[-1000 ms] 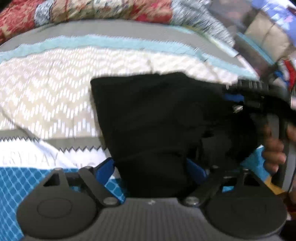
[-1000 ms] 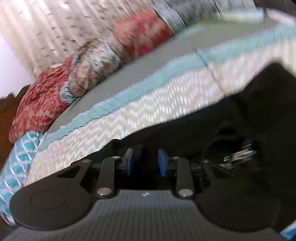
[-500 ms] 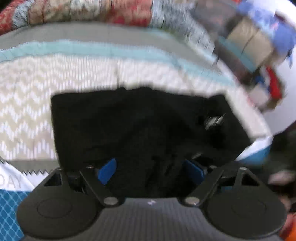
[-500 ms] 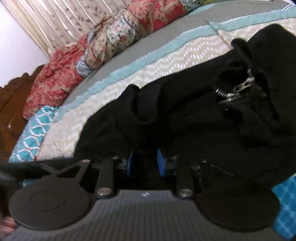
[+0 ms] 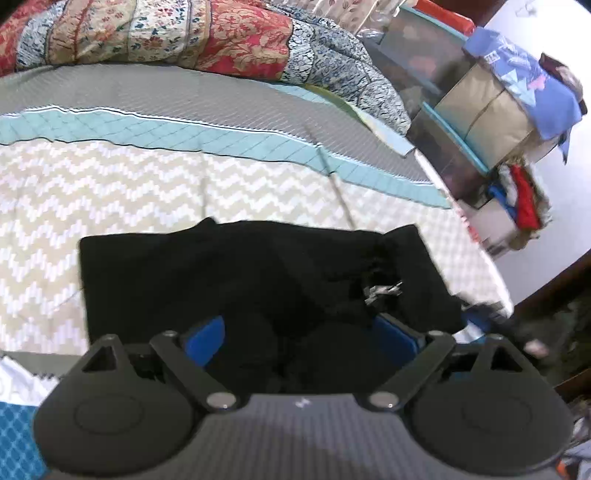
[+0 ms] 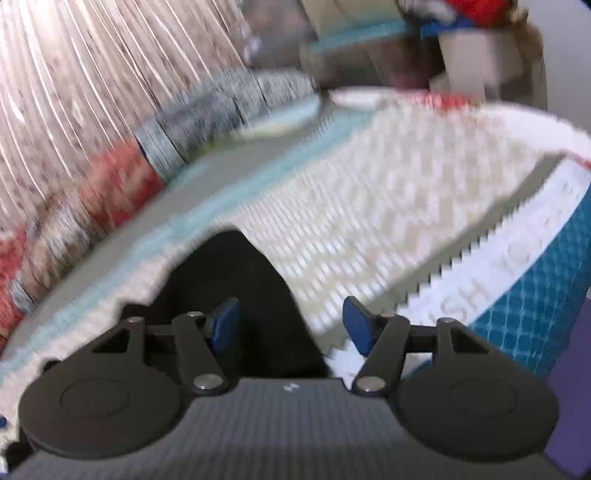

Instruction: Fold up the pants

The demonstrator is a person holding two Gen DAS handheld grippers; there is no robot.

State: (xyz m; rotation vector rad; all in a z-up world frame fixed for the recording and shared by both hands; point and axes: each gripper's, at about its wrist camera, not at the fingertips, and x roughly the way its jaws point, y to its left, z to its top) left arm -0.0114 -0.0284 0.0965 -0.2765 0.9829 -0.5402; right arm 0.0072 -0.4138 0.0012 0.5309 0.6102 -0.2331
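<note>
Black pants (image 5: 229, 273) lie folded in a rough rectangle on the patterned bedspread (image 5: 110, 184), with a metal clasp (image 5: 382, 290) near their right end. My left gripper (image 5: 301, 338) is open, its blue pads on either side of a bunched part of the pants at the near edge. In the blurred right wrist view a corner of the pants (image 6: 236, 291) shows just left of centre. My right gripper (image 6: 291, 326) is open and holds nothing; its left pad is over the black cloth, its right pad over the bedspread (image 6: 388, 206).
A rolled floral quilt (image 5: 166, 33) lies along the far side of the bed. Stacked boxes and clothes (image 5: 491, 122) stand beyond the bed's right edge. A curtain (image 6: 92, 74) hangs behind the bed.
My right gripper has opened, let go of the black cloth and swung away to the right. The pants have dropped flat onto the bed. My left gripper stays open over them.
</note>
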